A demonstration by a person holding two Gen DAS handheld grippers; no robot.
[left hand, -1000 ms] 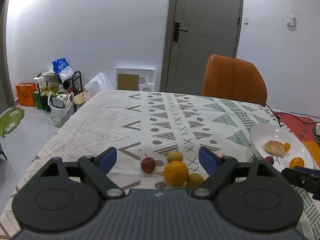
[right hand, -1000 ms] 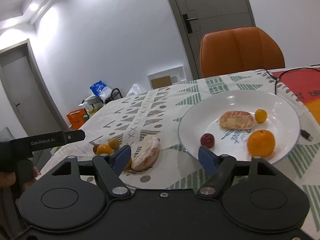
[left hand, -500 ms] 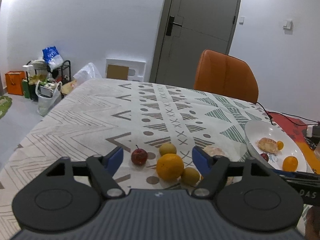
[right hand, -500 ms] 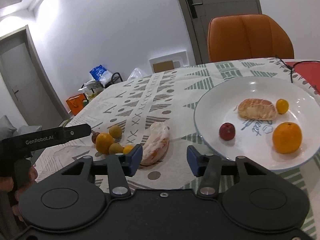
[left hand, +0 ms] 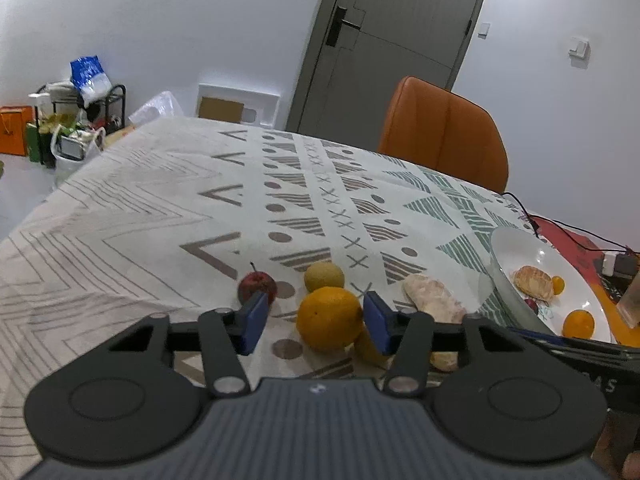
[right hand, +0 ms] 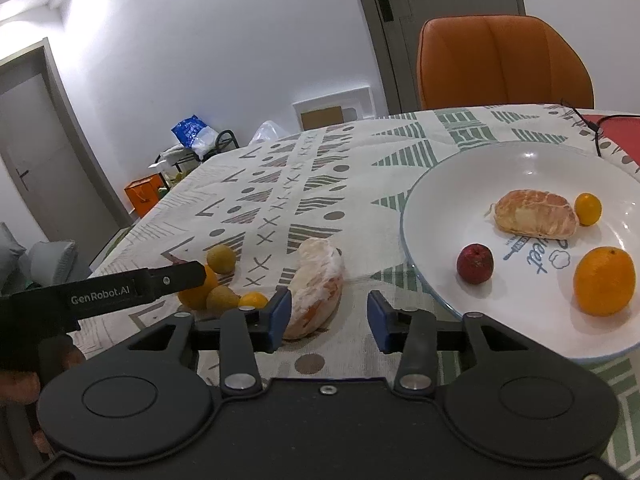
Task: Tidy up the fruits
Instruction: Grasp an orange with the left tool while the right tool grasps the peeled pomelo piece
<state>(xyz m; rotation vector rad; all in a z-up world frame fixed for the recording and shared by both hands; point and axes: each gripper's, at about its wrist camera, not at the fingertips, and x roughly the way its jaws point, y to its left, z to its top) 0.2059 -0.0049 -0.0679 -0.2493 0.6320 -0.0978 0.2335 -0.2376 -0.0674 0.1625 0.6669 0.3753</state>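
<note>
Left gripper, closing, brackets the orange at lower centre, ungripped. Right gripper, closing beside the peeled segment, may nudge it away, missing the plate.

On the table we find a cluster of loose fruit: a large orange in front, a small round fruit behind it, a small apple to its left. A peeled citrus piece lies between this cluster and the plate at right, which holds four more fruits.
</note>
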